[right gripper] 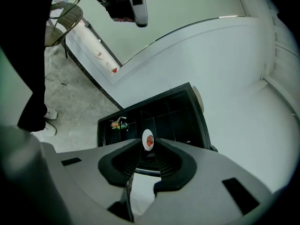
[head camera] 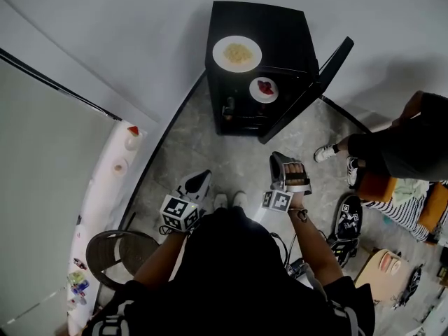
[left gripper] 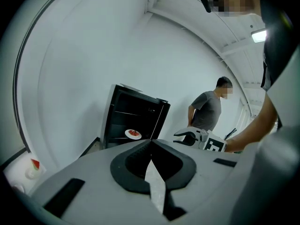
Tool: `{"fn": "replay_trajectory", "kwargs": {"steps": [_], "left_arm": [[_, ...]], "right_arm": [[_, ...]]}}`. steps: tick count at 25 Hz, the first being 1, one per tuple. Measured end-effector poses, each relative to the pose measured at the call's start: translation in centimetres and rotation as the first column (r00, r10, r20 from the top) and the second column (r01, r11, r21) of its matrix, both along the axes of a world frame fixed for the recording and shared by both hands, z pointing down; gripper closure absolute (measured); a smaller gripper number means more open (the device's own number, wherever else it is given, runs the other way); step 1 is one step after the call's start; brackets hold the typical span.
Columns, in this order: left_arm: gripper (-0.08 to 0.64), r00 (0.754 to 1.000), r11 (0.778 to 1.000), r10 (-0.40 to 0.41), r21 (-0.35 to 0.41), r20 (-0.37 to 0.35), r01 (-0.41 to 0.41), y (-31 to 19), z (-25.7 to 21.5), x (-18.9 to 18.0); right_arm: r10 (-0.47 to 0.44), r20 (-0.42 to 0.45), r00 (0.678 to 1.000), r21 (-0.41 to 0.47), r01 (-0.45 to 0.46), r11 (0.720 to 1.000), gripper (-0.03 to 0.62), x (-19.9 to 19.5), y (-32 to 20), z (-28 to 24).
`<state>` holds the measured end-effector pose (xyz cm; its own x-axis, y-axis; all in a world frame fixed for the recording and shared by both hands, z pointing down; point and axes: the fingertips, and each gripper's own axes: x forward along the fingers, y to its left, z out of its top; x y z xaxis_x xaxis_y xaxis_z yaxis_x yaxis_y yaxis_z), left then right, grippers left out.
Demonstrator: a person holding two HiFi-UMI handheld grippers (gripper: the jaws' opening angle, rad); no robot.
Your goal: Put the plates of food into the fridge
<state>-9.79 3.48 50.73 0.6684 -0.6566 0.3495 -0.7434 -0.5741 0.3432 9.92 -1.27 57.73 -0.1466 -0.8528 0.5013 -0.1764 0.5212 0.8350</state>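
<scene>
Fridge (head camera: 280, 33) straight ahead of me across the floor, its door (head camera: 329, 68) swung open to the right. One plate of red food (head camera: 264, 88) already sits on a shelf inside. Lower down are a few small items I can't identify. The plate of pasta (head camera: 237, 53) is what's left, I reckon: it sits on the fridge's top, outside, directly above the opening. It lies forward of both grippers and well apart from them, and being round it has no long axis to line up on. Right gripper (head camera: 288, 163) has its jaws apart with nothing between them, and it points squarely at the open compartment. Left gripper (head camera: 201, 179) has its jaws together and empty, off to the fridge's left edge. Neither is clearly nearer, so I'd lead with the right one.
</scene>
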Motion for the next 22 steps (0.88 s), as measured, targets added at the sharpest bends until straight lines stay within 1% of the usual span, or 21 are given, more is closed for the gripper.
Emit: {"fn": "replay_trajectory", "kwargs": {"steps": [3, 6, 8, 11, 14, 16, 18, 20, 22], "left_arm": [[0.54, 1.0, 1.0, -0.01, 0.009, -0.008, 0.01, 0.1, -0.5, -0.5], [0.54, 1.0, 1.0, -0.009, 0.013, -0.001, 0.009, 0.1, -0.8, -0.9], [0.54, 1.0, 1.0, -0.011, 0.012, 0.0, 0.011, 0.1, -0.9, -1.0], [0.54, 1.0, 1.0, -0.014, 0.017, -0.003, 0.014, -0.1, -1.2, -1.4], [0.54, 1.0, 0.999, -0.02, 0.026, -0.013, 0.02, 0.1, -1.5, -1.7], [0.54, 1.0, 0.999, -0.028, 0.027, -0.013, 0.029, 0.0, -1.4, -2.0], [0.54, 0.999, 0.999, -0.04, 0.026, -0.015, 0.04, -0.3, -1.3, -2.3], [0.54, 0.998, 0.998, -0.05, 0.027, -0.024, 0.05, -0.4, -1.3, -2.6], [0.54, 0.998, 0.998, -0.05, 0.029, -0.032, 0.051, -0.4, -1.4, -2.8]], "right_arm": [[0.003, 0.026, 1.0, -0.018, -0.002, 1.0, 0.486, -0.5, 1.2, -0.5], [0.042, 0.077, 0.996, -0.036, -0.039, 0.999, 0.486, -0.5, 1.4, -1.3], [0.072, 0.122, 0.99, -0.07, -0.064, 0.996, 0.486, -0.4, 1.6, -1.6], [0.118, 0.219, 0.969, -0.125, -0.092, 0.988, 0.486, -0.9, 1.5, -2.3], [0.147, 0.303, 0.942, -0.173, -0.098, 0.98, 0.486, -1.5, 1.7, -3.3], [0.175, 0.382, 0.908, -0.218, -0.095, 0.971, 0.488, -2.0, 1.8, -3.9], [0.199, 0.475, 0.857, -0.28, -0.067, 0.958, 0.495, -3.0, 2.1, -4.5], [0.233, 0.565, 0.791, -0.344, -0.03, 0.938, 0.5, -4.1, 2.4, -4.9], [0.276, 0.652, 0.706, -0.39, 0.0, 0.921, 0.503, -5.0, 2.4, -5.4]]}}
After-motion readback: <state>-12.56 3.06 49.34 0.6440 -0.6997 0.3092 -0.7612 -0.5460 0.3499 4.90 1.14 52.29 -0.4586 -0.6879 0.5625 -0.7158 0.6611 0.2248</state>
